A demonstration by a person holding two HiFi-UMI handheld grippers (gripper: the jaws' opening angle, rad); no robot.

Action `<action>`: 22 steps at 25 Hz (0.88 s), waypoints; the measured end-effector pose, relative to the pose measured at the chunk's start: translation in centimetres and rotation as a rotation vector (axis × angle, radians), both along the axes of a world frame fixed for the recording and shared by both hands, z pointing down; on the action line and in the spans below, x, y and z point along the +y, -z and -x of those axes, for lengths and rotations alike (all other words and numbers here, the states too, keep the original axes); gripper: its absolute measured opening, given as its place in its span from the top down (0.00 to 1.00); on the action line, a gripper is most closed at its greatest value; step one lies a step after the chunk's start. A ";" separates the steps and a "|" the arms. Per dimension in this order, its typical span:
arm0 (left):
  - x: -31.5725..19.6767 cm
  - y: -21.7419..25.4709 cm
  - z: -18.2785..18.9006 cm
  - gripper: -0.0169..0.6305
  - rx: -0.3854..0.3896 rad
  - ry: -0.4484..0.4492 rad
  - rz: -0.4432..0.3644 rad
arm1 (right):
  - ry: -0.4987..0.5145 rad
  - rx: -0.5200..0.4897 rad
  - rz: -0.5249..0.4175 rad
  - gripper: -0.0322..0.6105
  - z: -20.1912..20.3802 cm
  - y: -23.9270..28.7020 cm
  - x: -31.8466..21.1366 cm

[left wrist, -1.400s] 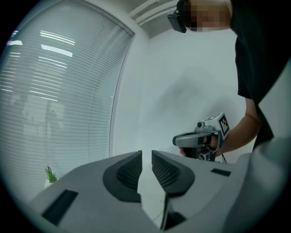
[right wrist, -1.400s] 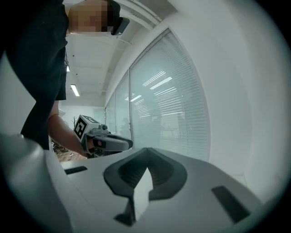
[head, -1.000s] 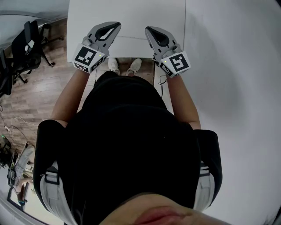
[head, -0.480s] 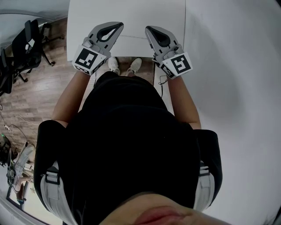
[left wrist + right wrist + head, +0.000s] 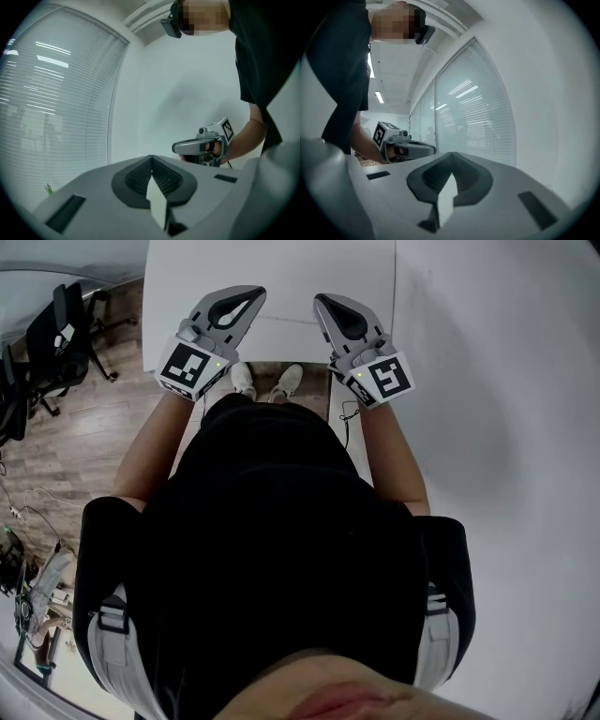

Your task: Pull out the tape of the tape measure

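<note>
Though the head view takes in both my hands at once, only the cameras on the tools show the jaws face on. My left tool (image 5: 255, 296) sits upper left of centre and my right tool (image 5: 322, 303) a little to its right. Both tips reach over the near edge of the white tabletop (image 5: 281, 263) without touching each other.

In the left gripper view my left tool's jaws are closed tight, ribbed pad against ribbed pad. In the right gripper view my right tool's jaws are pressed together the same way. Each of those views catches the other tool at mid-frame, held level in my hand (image 5: 213, 149). Each also shows a window with slatted blinds (image 5: 56, 93), which the head view does not.

The head view alone gives the wooden floor (image 5: 94, 437) at the left and a black office chair (image 5: 56, 334) in the upper left corner. It also shows my shoes (image 5: 267, 381) below the tabletop's edge and a plain white wall (image 5: 497, 427) filling the right side. The tabletop's left edge runs down from the top of the frame beside my left tool, and white surface stretches ahead of both tips. The tape measure shows in none of the views.
</note>
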State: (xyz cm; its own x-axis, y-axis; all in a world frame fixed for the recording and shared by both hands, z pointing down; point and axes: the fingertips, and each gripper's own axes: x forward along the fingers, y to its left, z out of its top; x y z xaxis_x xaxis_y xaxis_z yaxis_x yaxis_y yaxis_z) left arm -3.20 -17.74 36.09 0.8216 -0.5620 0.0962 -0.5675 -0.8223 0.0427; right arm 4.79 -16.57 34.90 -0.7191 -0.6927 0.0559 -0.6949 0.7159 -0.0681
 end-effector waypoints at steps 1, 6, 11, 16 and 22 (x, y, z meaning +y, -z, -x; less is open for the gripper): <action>0.0 0.0 0.0 0.96 0.001 0.001 0.001 | -0.001 0.000 -0.001 0.95 -0.1 0.0 0.0; 0.1 0.1 -0.2 0.96 -0.001 0.001 -0.002 | -0.005 0.000 0.001 0.95 -0.4 0.1 0.1; -0.1 0.3 -0.3 0.96 0.003 0.001 -0.010 | -0.004 0.003 0.000 0.95 -0.3 0.1 0.0; -0.5 -0.3 -0.2 0.96 -0.003 -0.001 0.005 | -0.006 0.010 0.002 0.95 -0.2 -0.1 -0.5; -0.7 -0.5 -0.4 0.96 -0.010 0.002 0.016 | -0.009 0.011 0.000 0.95 -0.6 0.2 -0.5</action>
State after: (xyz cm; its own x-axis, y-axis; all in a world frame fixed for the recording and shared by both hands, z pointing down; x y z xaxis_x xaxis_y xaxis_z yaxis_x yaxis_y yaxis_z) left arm -2.84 -18.41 36.63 0.8197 -0.5615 0.1132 -0.5692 -0.8206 0.0505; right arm 5.36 -17.05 34.68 -0.7122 -0.6991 0.0634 -0.7019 0.7097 -0.0603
